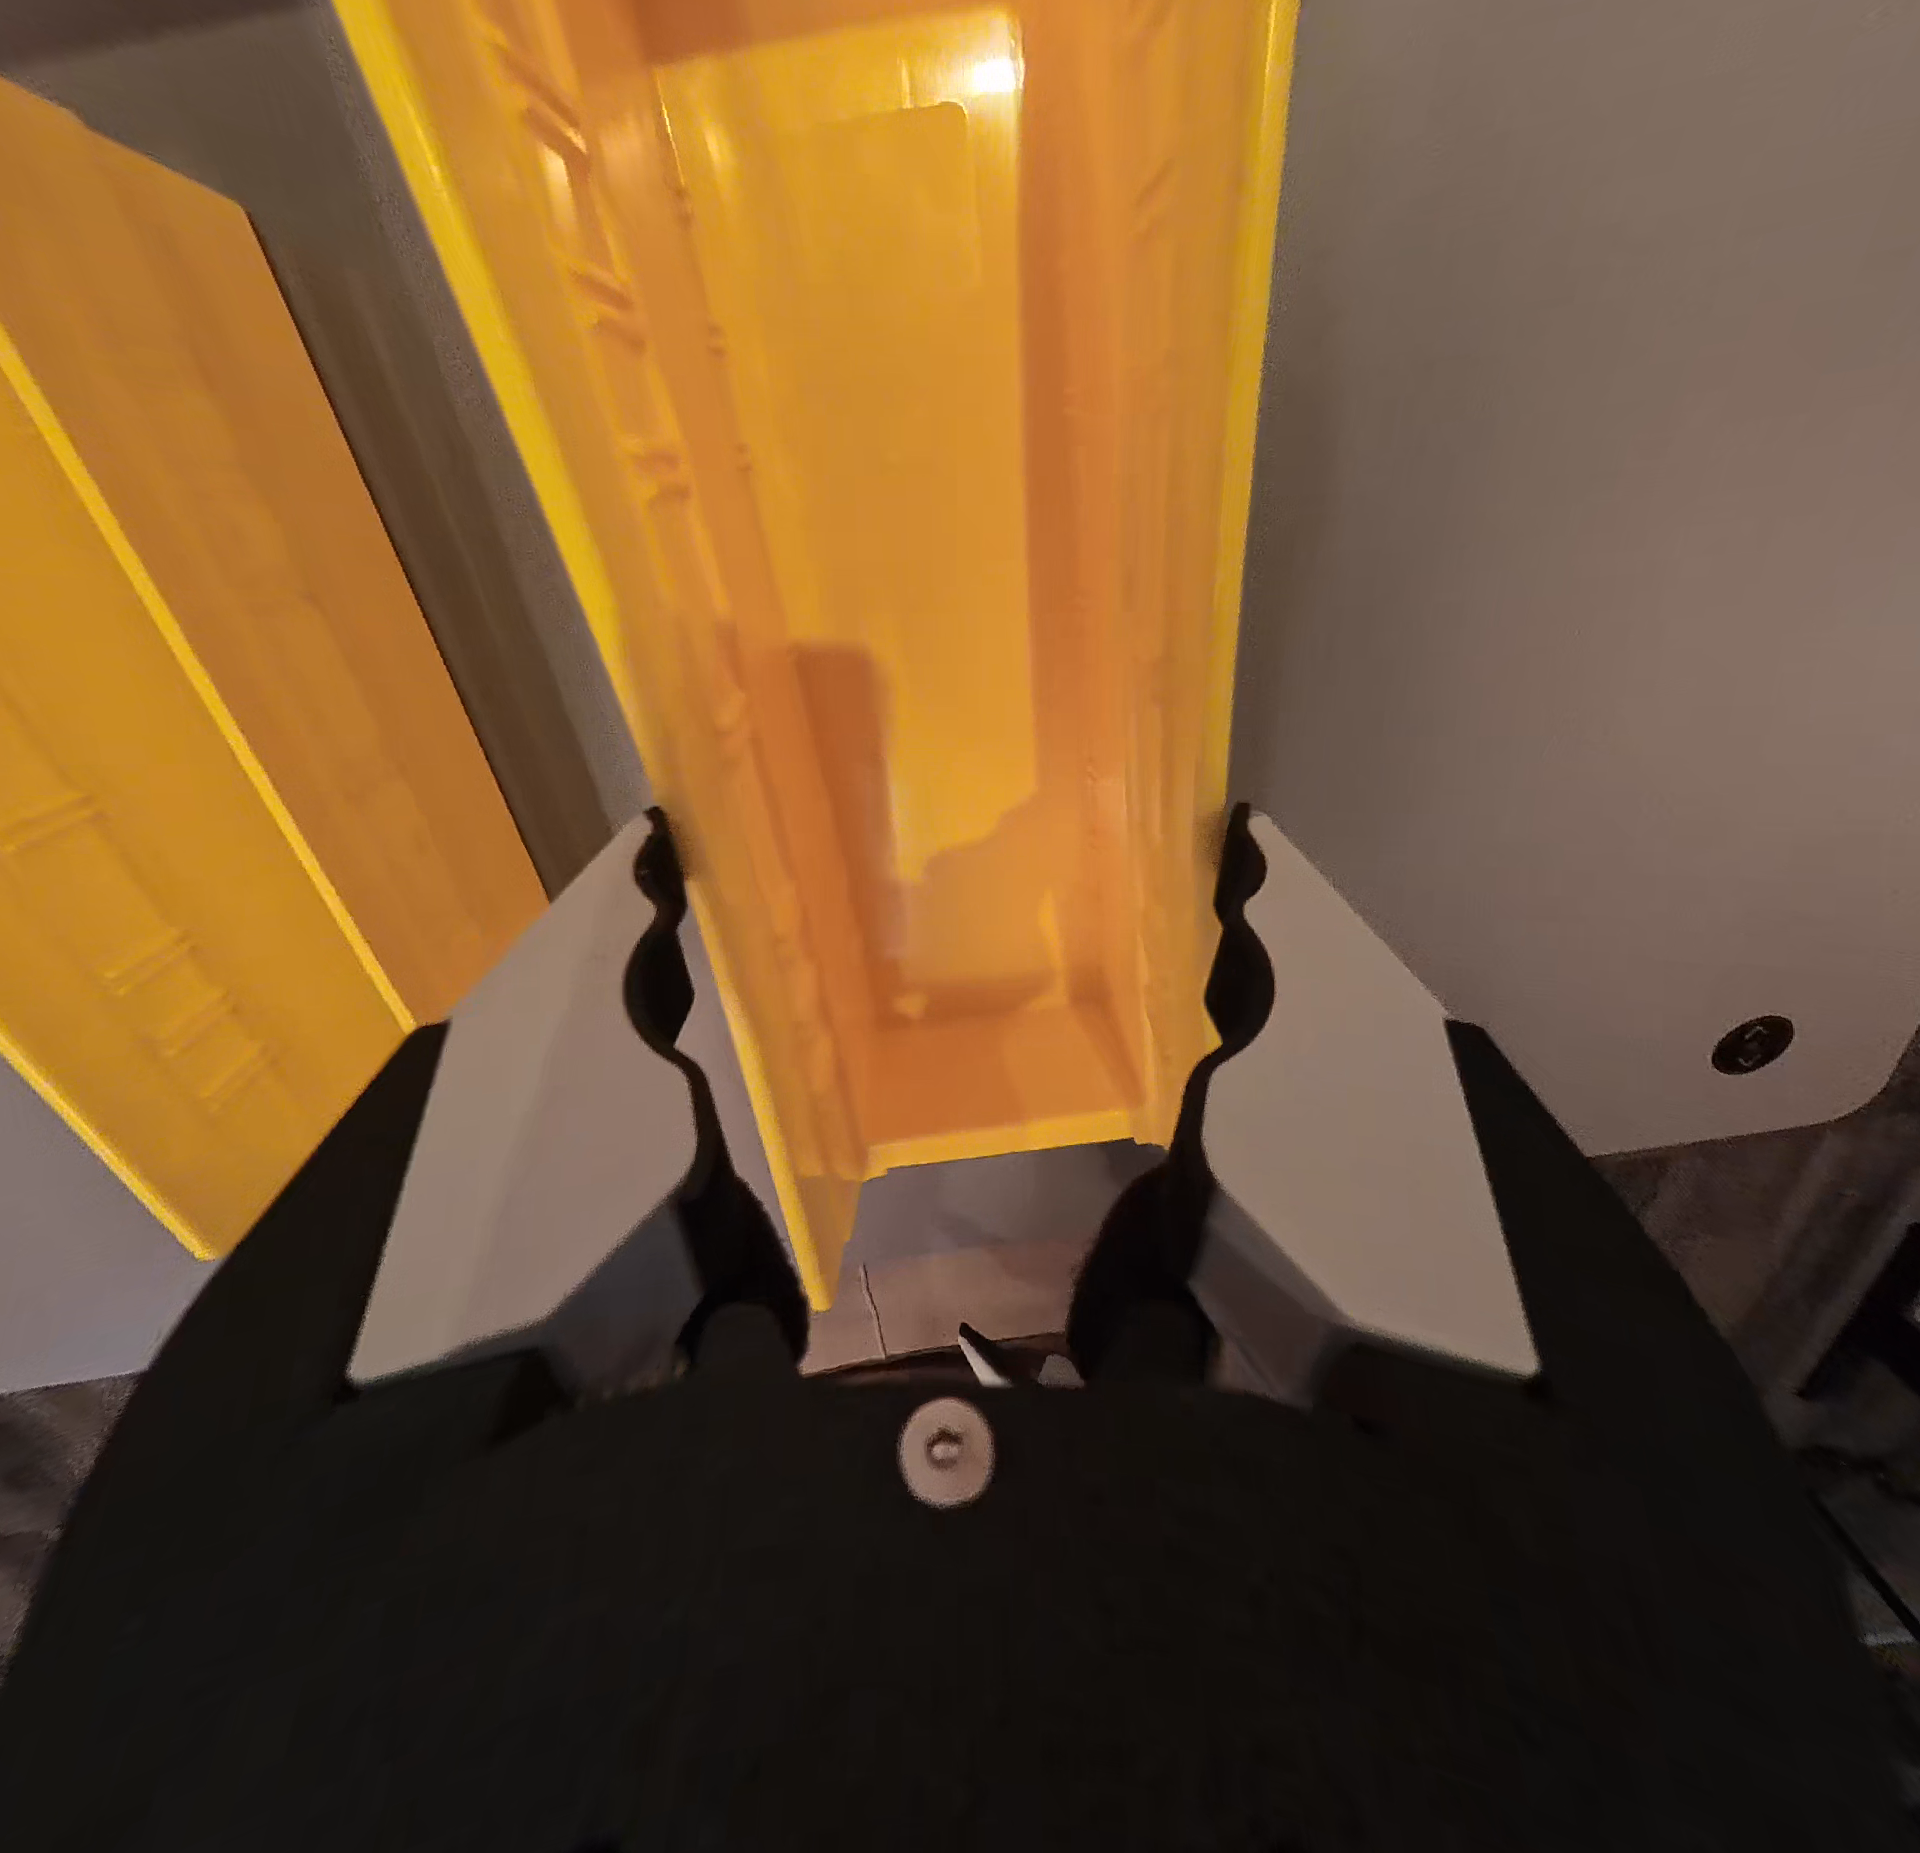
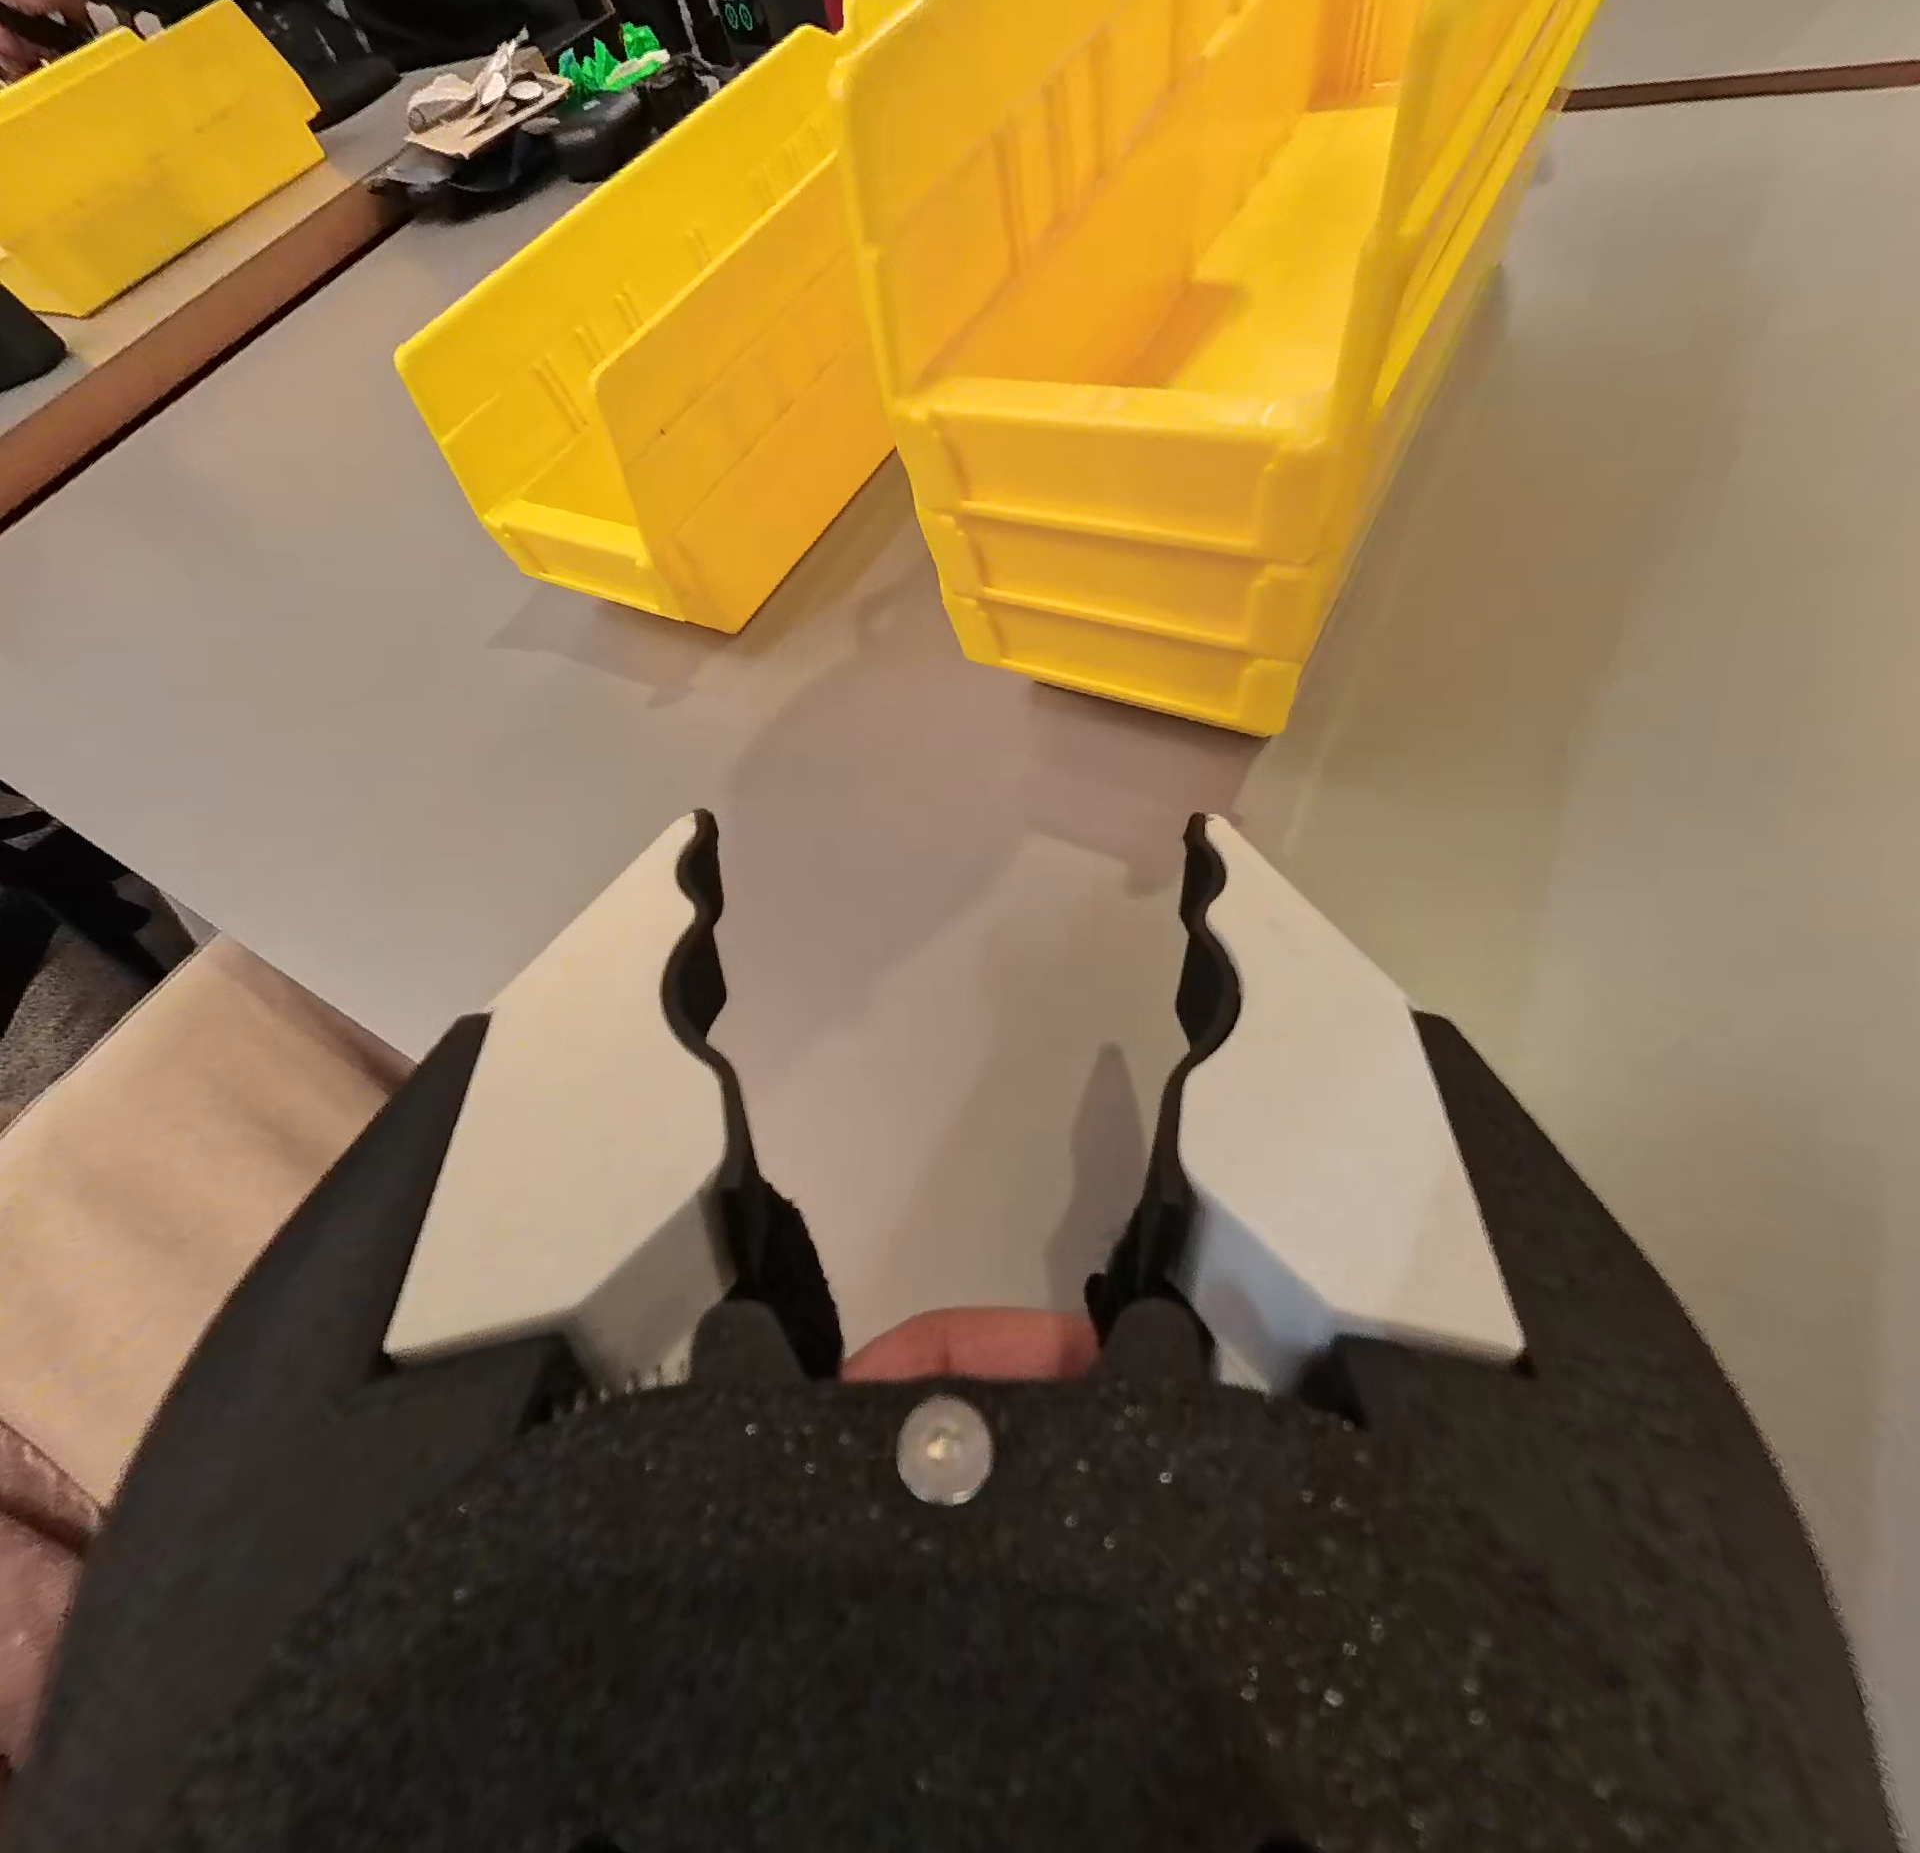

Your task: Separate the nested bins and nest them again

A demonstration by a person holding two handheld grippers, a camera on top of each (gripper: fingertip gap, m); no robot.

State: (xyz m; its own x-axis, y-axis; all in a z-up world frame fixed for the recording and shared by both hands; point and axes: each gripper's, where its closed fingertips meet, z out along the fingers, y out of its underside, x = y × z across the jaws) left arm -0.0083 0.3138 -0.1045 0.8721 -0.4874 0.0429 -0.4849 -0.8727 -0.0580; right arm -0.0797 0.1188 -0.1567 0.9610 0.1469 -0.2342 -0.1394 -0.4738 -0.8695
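The left gripper (image 1: 940, 847) looked steeply down onto the grey counter (image 1: 1558, 556). Its fingers (image 1: 665, 930) were spread to the width of a long yellow bin (image 1: 935, 556) that ran straight ahead from between them. The left fingertip lay against the bin's left outer wall and the right fingertip against its right outer wall; whether the fingers pressed on the walls or only flanked them could not be told. The near end of the bin sat between the fingers, tilted, with its left wall reaching farther back toward the gripper body than its right. To the left of the fingers, apart from the first bin, lay a second yellow bin (image 1: 208, 660), also on the counter. A corner of the counter with a round dark fitting (image 1: 1751, 1045) showed to the right of the fingers.

The right gripper (image 2: 951, 827) hung above the counter (image 2: 1610, 660) with its fingers (image 2: 623, 1076) wide apart and nothing between them. Ahead of the fingers and slightly right stood a stack of nested yellow bins (image 2: 1122, 525); three front lips were visible, one above another. Ahead and to the left, just beside the stack, stood a single yellow bin (image 2: 644, 432), apart from it at the near end. Farther off to the left, another yellow bin (image 2: 156, 162) rested on a neighbouring surface, with crumpled clutter (image 2: 488, 110) near it.
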